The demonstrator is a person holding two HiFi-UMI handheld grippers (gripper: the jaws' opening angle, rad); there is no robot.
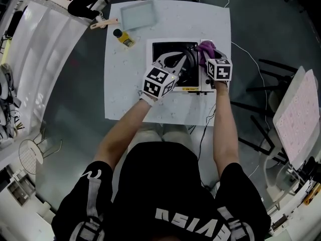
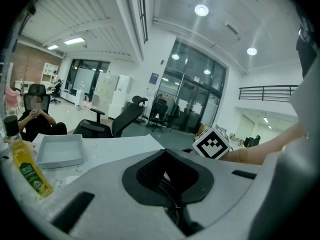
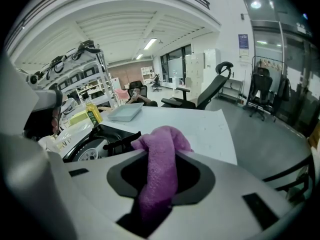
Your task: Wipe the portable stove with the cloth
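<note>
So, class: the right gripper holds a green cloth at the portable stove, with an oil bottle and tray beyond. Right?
Only the colour is wrong: the cloth is purple, as the right gripper view shows. The right gripper does hold it at the portable stove, with the oil bottle and tray beyond.

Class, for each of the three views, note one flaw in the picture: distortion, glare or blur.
Head view: dim, wide-angle warp at the edges. Left gripper view: fisheye curve, ceiling lamps flare. Right gripper view: dark round corners, purple cloth soft up close.

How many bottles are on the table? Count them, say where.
1. The bottle stands on the table, left of the stove, near the tray. Hidden ones seem unlikely.
</note>
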